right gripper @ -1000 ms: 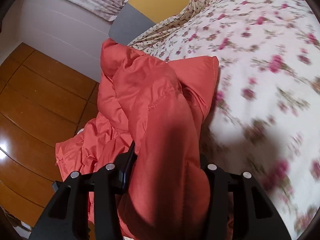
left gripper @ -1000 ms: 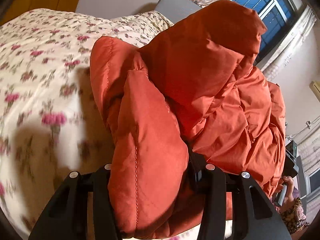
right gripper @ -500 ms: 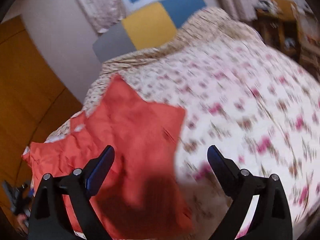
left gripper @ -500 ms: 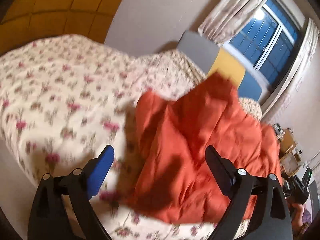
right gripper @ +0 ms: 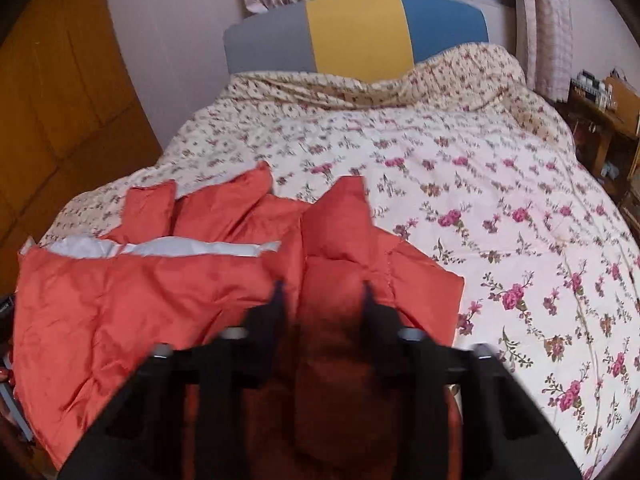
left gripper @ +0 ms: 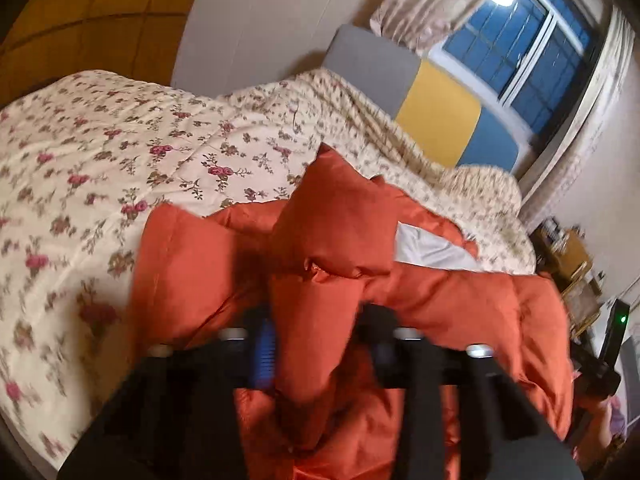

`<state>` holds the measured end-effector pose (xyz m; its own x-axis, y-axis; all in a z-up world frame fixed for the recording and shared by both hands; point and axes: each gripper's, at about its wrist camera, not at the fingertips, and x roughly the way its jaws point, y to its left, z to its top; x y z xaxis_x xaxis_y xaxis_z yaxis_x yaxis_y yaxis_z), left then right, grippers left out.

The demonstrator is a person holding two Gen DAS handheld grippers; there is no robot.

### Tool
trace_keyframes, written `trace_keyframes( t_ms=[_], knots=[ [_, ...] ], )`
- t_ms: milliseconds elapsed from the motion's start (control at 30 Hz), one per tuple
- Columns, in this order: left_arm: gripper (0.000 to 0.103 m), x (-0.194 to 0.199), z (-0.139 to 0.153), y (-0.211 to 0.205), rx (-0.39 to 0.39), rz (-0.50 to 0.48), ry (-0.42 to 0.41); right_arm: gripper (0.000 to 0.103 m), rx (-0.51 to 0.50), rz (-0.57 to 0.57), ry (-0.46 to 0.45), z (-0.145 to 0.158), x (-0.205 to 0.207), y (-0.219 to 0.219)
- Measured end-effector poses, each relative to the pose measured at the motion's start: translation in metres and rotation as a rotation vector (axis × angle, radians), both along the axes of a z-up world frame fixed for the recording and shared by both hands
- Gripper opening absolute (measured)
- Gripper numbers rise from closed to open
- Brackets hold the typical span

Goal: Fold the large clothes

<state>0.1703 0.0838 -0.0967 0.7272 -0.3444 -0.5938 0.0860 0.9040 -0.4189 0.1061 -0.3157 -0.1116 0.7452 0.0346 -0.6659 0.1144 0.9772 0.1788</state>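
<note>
Orange jacket point(right gripper: 160, 292) lengthwise along bed's point(right gripper: 500, 200) near edge

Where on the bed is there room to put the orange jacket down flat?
Bare floral quilt lies between the orange jacket and the headboard, and along the side toward the cluttered shelves. The near corner is crowded: the jacket is bunched there, in both closing grippers.

Bed under floral quilt point(right gripper: 500, 208). Headboard point(right gripper: 356, 32) in grey, yellow, blue panels. Curtained window point(left gripper: 516, 44) dark; wooden wardrobe point(right gripper: 60, 92) beside the bed.
</note>
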Motion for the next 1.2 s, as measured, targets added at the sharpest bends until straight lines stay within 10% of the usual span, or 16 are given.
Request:
trace_keyframes(
  t_ms=[400, 567, 867, 1200],
  knots=[
    [0.012, 0.0, 0.072, 0.029, -0.137, 0.223, -0.213, 0.008, 0.048, -0.109, -0.236, 0.081, 0.026, -0.009],
    [0.012, 0.037, 0.08, 0.022, -0.117, 0.262, -0.211, 0.007, 0.084, -0.169, -0.214, 0.064, 0.069, -0.018],
    [0.012, 0.095, 0.044, -0.011, 0.177, 0.305, -0.218, 0.008, -0.059, -0.211, -0.098, -0.004, 0.125, -0.011],
    [0.017, 0.135, -0.012, -0.014, 0.216, 0.288, -0.058, 0.014, -0.05, -0.236, 0.06, -0.057, 0.159, -0.019]
  ],
)
